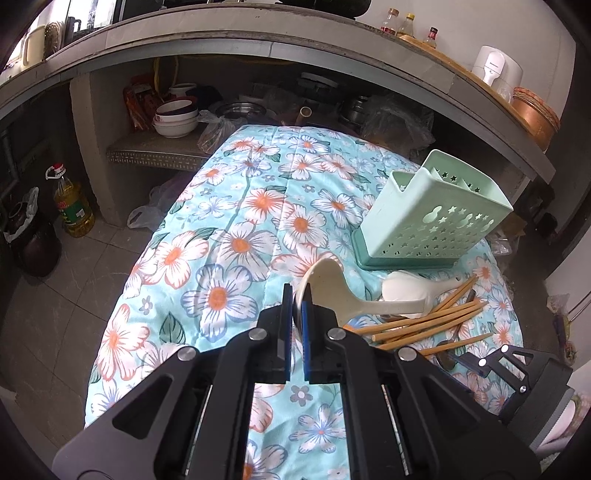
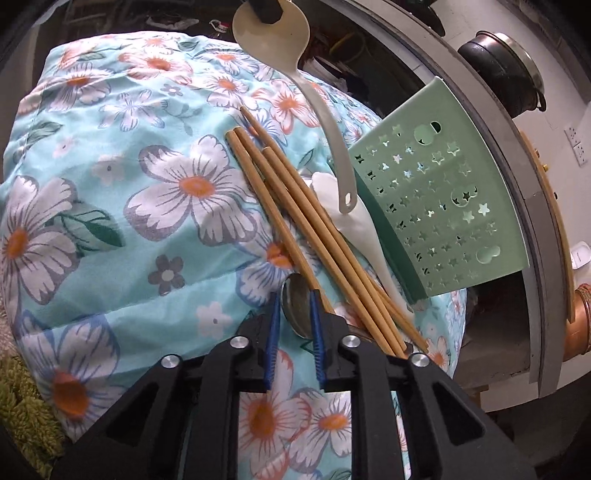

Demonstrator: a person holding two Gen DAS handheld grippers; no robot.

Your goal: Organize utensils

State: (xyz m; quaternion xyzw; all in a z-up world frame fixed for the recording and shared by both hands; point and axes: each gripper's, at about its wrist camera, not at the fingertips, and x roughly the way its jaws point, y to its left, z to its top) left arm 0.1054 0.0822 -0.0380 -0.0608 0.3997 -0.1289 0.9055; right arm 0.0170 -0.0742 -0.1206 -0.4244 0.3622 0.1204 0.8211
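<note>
My left gripper (image 1: 297, 297) is shut on the bowl rim of a cream plastic ladle (image 1: 332, 284), held just above the floral cloth (image 1: 240, 221); its handle slants over the utensil pile. In the right wrist view the ladle (image 2: 284, 48) hangs from the top edge. Beneath its handle lie a white spoon (image 2: 354, 221) and several wooden chopsticks (image 2: 295, 206). My right gripper (image 2: 294, 314) has its blue pads on both sides of a metal spoon (image 2: 297, 306), closed on its bowl. A mint-green perforated utensil holder (image 1: 432, 214) stands tilted at the cloth's far right, beside the pile.
A concrete counter (image 1: 258, 33) curves behind the cloth, with stacked bowls (image 1: 175, 118) and pots on the shelf under it. An oil bottle (image 1: 72, 206) stands on the tiled floor at left. A dark pot (image 2: 506, 70) sits at right. A green mat (image 2: 22, 406) lies lower left.
</note>
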